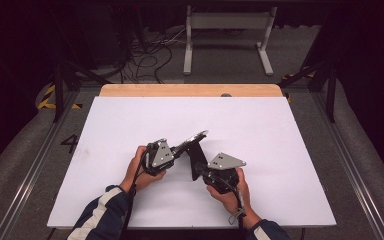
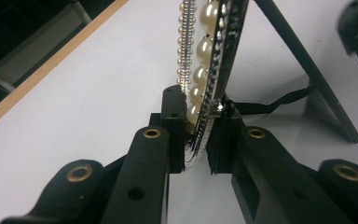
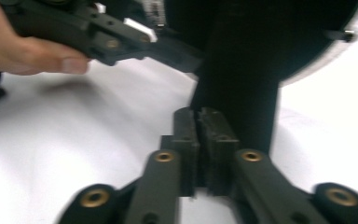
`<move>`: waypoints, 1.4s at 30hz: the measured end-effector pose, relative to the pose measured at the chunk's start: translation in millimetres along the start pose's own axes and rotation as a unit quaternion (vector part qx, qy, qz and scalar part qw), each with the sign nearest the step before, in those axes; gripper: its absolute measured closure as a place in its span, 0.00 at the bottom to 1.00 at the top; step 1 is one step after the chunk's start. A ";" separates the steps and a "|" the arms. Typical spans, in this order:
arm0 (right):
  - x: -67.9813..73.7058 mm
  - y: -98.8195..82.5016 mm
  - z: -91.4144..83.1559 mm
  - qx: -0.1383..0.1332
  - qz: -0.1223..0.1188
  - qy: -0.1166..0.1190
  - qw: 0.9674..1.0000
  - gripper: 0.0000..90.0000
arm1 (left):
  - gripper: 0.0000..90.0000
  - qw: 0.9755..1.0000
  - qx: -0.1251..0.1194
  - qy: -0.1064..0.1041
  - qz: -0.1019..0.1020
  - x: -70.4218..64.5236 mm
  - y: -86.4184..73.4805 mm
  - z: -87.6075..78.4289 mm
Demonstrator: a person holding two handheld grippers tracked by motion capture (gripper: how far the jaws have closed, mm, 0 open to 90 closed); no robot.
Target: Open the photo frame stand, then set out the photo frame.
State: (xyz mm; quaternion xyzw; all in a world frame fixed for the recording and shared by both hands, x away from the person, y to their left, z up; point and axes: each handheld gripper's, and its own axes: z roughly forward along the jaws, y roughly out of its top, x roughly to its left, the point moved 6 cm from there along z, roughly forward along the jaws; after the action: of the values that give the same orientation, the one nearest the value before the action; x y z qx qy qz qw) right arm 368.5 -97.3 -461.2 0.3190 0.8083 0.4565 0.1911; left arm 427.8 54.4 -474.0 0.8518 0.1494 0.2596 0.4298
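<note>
Pearl-rimmed picture frame (image 1: 192, 140) held tilted over table (image 1: 280, 150) middle, nearer front edge. Left tongs (image 2: 199, 140) grip its rim edge-on. Right tongs (image 3: 200, 140) closed, nothing seen between pads, just beside black back stand (image 3: 235, 88). Stand's long axis runs down toward right tongs, so right hand is nearer.

The wide white counter (image 1: 260, 130) lies bare all around. Only the round pearl-rimmed frame (image 1: 192, 139) with its black stand leg (image 1: 196, 159) stands mid-counter, blocking passage between both hands.
</note>
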 end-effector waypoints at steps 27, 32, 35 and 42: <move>23.4 -3.3 16.2 0.019 -0.015 0.031 0.999 1.00 | 0.77 0.999 0.004 -0.024 -0.038 6.5 -10.9 -4.9; 22.6 -3.4 16.2 0.015 -0.017 0.019 1.000 1.00 | 0.74 0.998 -0.003 -0.036 -0.049 6.7 -12.4 -2.0; 23.5 -2.6 15.7 0.010 -0.020 0.008 1.000 1.00 | 0.72 0.997 -0.008 -0.040 -0.060 5.8 -12.4 1.3; 30.5 -4.9 23.0 0.031 -0.026 0.010 0.999 1.00 | 0.80 0.997 -0.012 -0.042 -0.060 6.6 -11.9 2.2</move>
State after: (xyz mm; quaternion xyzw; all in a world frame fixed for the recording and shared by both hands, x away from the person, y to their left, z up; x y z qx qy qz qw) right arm 358.5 -64.0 -477.7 0.2991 0.8319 0.4296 0.1844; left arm 434.0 63.1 -482.6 0.8459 0.1791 0.1994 0.4610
